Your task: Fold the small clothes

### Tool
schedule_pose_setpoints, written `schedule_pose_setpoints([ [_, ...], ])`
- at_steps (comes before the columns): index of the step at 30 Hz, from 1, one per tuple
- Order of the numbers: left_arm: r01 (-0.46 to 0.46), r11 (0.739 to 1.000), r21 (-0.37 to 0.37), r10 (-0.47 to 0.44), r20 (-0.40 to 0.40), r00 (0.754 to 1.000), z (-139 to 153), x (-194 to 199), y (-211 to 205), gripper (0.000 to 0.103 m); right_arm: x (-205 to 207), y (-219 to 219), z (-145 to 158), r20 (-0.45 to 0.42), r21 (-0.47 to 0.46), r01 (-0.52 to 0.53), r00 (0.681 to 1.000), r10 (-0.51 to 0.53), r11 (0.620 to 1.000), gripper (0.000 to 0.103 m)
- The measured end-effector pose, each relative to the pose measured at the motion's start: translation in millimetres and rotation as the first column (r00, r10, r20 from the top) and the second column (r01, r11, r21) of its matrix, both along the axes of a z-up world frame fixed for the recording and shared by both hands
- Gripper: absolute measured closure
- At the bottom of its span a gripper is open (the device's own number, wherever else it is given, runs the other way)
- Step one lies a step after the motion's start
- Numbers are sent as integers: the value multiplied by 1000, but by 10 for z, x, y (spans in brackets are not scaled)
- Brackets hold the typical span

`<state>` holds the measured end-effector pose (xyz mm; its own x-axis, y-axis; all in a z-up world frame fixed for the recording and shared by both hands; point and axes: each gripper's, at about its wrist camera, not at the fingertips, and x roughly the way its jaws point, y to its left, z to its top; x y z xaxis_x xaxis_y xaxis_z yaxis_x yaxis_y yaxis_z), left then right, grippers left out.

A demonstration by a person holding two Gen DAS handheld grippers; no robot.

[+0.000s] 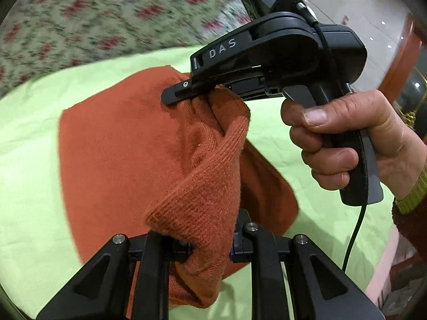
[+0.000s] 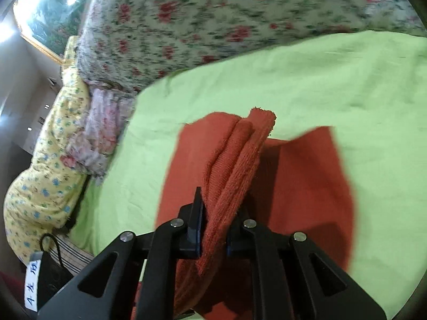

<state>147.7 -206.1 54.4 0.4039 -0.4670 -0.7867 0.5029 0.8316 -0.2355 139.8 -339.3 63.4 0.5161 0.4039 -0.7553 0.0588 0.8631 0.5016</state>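
Observation:
An orange knit garment (image 1: 128,146) lies partly on a light green sheet (image 1: 29,165). My left gripper (image 1: 210,250) is shut on a ribbed edge of the garment and lifts it. My right gripper (image 1: 181,94), held by a hand, is shut on another bunched part of the same garment, above and beyond the left one. In the right wrist view the right gripper (image 2: 213,237) pinches a folded ribbed edge, and the rest of the garment (image 2: 301,186) spreads over the green sheet (image 2: 347,80) below.
A floral quilt (image 1: 80,18) is bunched along the far side of the green sheet; it also shows in the right wrist view (image 2: 200,18). A yellow patterned pillow (image 2: 45,160) and a pale folded cloth (image 2: 101,130) lie at the left.

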Motion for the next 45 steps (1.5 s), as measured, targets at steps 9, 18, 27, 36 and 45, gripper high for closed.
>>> schedule_pose_setpoints([
  [9, 88, 996, -5, -88, -92, 992, -263, -9, -182, 53, -204, -555, -562, -132, 8, 125, 984, -123, 992, 85],
  [18, 22, 1000, -9, -23, -124, 992, -184, -319, 553, 43, -547, -610, -173, -52, -163, 208, 974, -219, 964, 76],
  [27, -166, 985, 44, 171, -205, 964, -470, -369, 1219, 34, -950, -167, 24, -58, -72, 182, 981, -186, 981, 60],
  [36, -265, 962, -65, 234, -298, 925, -589, -166, 1346, 34, -940, 60, -372, -163, -122, 186, 965, -205, 975, 64],
  [45, -242, 959, -148, 174, -367, 914, -565, -29, 1173, 34, -1178, -43, 281, 53, -10, 171, 984, -170, 985, 93],
])
